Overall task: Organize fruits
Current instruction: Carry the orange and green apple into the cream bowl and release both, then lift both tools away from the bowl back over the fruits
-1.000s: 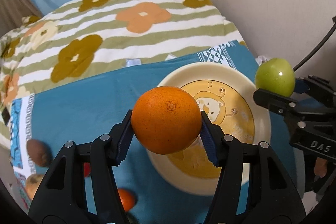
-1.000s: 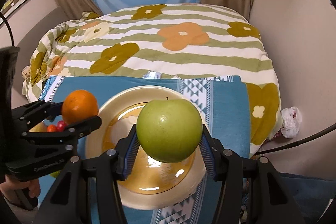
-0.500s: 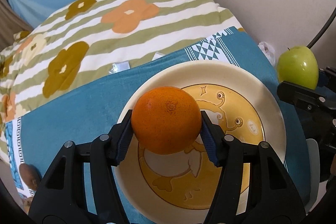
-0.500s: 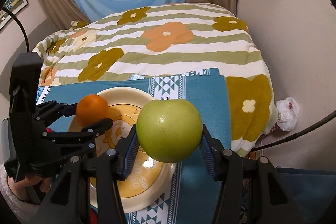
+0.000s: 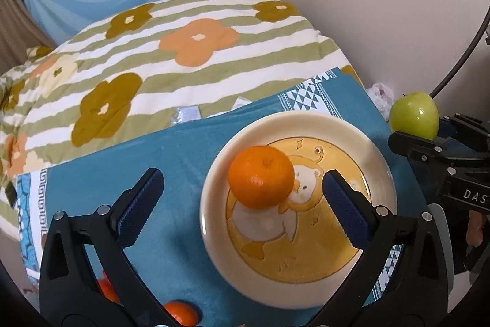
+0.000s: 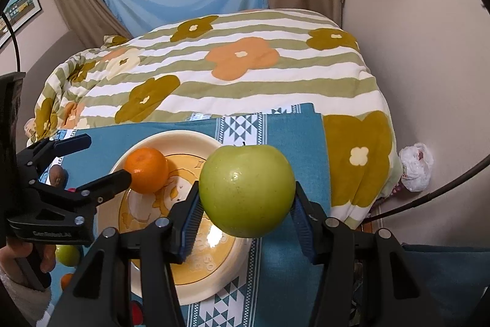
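White letters "DAS" on the black body of the right gripper (image 5: pixel 468 170) at the right edge of the left wrist view, faint embossed lettering on the left gripper (image 6: pixel 88 161) body at lower left of the right wrist view, too blurred to read surely

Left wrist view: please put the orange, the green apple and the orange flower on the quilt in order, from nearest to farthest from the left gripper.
1. The orange, on the plate, between the opening jaws of the left gripper, touching neither.
2. The green apple, off to the right, held in the right gripper.
3. The orange flower, far back on the quilt.
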### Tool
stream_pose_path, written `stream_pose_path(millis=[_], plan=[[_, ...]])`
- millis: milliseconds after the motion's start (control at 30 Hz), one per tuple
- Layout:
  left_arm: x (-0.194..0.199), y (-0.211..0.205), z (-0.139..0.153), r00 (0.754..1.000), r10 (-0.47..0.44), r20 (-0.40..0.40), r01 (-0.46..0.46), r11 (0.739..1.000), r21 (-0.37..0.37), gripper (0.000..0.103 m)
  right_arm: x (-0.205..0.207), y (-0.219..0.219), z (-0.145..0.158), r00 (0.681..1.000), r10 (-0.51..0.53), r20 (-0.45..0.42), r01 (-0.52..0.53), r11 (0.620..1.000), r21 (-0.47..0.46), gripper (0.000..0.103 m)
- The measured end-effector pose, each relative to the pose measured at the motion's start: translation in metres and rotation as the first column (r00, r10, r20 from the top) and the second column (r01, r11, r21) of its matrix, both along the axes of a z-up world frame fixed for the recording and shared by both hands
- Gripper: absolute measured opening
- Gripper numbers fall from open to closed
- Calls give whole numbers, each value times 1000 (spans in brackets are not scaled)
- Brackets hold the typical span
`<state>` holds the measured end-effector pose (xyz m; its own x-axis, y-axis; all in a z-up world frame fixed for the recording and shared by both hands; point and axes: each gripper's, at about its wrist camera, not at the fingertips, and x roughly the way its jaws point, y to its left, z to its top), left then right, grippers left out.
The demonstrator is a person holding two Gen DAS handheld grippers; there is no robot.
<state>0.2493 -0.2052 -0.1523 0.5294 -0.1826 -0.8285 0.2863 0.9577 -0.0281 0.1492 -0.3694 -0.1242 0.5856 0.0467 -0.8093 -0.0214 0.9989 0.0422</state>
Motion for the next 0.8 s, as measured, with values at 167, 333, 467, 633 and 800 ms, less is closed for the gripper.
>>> stream_pose_path(millis=[167,333,467,633,800], plan=[[-9,13,1,999,34,-4,-34,999,7,103,5,13,-2,997,73,1,-73,997,-14,50],[-20,28,3,997,74,-18,-74,997,10,103,18,27,-15,982,188,-6,-188,982,-26,50],[-28,39,3,994,109,-21,-109,994,13,103,25,38,-30,967,255,-18,-256,966,-49,50],[-37,54,-3,985,162,-57,-163,986,-18,103,33,47,-43,951,307,-27,-308,947,-95,50],[-48,61,-9,977,196,-86,-200,979,-39,103,37,52,-50,943,330,-42,-332,934,-131,50]])
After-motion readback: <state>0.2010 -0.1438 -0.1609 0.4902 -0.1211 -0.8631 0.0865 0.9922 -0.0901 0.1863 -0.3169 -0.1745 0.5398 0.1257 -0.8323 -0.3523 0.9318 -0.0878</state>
